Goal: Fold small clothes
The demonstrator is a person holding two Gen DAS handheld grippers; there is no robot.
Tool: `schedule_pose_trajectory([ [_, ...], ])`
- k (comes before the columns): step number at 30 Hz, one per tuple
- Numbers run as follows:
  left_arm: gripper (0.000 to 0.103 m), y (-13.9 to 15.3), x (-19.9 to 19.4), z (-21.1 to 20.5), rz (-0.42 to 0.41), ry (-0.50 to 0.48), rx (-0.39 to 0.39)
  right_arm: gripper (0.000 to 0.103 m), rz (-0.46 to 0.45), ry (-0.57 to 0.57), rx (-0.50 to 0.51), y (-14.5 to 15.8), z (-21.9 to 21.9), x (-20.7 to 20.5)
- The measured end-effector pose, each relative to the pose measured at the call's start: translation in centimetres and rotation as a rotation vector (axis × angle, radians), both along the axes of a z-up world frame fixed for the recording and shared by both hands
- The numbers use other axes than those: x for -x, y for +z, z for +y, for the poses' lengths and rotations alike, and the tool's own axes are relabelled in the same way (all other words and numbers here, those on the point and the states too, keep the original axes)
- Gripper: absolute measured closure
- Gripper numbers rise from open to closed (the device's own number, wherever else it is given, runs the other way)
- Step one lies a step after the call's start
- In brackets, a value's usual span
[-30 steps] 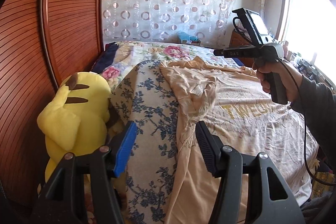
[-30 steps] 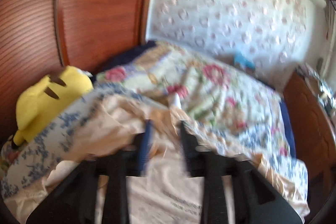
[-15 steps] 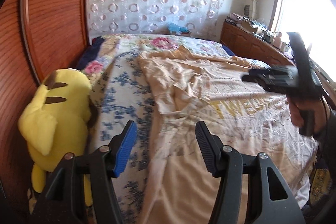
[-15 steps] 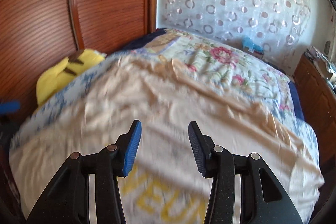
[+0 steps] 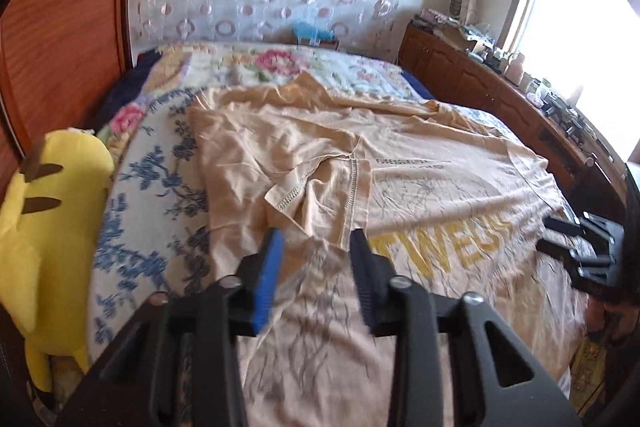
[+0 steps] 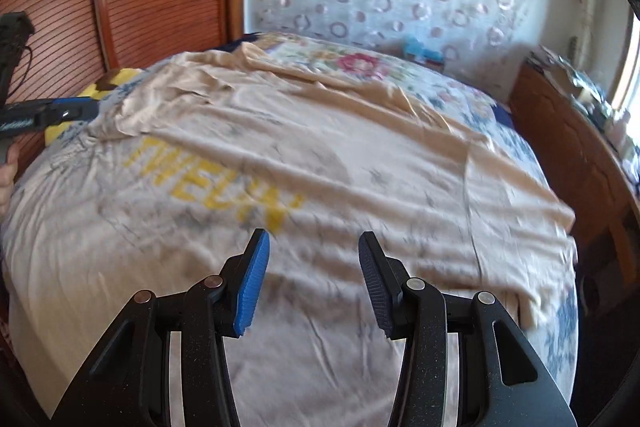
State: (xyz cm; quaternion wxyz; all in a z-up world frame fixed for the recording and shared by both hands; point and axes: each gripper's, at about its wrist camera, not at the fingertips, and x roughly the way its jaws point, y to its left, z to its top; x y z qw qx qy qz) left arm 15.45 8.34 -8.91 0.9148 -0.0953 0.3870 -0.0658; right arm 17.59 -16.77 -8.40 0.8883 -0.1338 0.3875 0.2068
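Observation:
A peach T-shirt (image 5: 420,187) with yellow lettering lies spread on the bed, its left sleeve crumpled and folded over near the middle (image 5: 316,187). It also fills the right wrist view (image 6: 320,163). My left gripper (image 5: 316,247) is open and empty just above the shirt, close to the folded sleeve hem. My right gripper (image 6: 314,255) is open and empty above the shirt's lower part; it also shows at the right edge of the left wrist view (image 5: 580,247).
A yellow plush toy (image 5: 44,227) sits at the bed's left edge against the wooden wardrobe (image 5: 60,27). A floral bedsheet (image 5: 160,187) lies under the shirt. A wooden cabinet with clutter (image 5: 500,87) runs along the right under the window.
The right gripper let go of the shirt, opened and dropped low over its hem. The shirt now lies flatter on the bed. The left gripper moved forward and down toward the sleeve.

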Motion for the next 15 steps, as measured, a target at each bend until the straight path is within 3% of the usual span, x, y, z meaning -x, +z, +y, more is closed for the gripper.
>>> schedule_pose_trajectory([
  [7,0.08,-1.7,-2.1,-0.6,0.076,0.024,-0.053,0.056,0.016,-0.023,-0.007,-1.3,-1.0,0.3],
  [9,0.097,-1.8,-2.1,-1.3,0.071,0.015,-0.085,0.056,0.013,-0.029,-0.013,-1.3,-1.1,0.3],
  [15,0.1,-0.6,-0.6,-3.0,0.008,-0.046,-0.145,0.056,0.001,-0.033,-0.036,-1.4,-1.4,0.4],
])
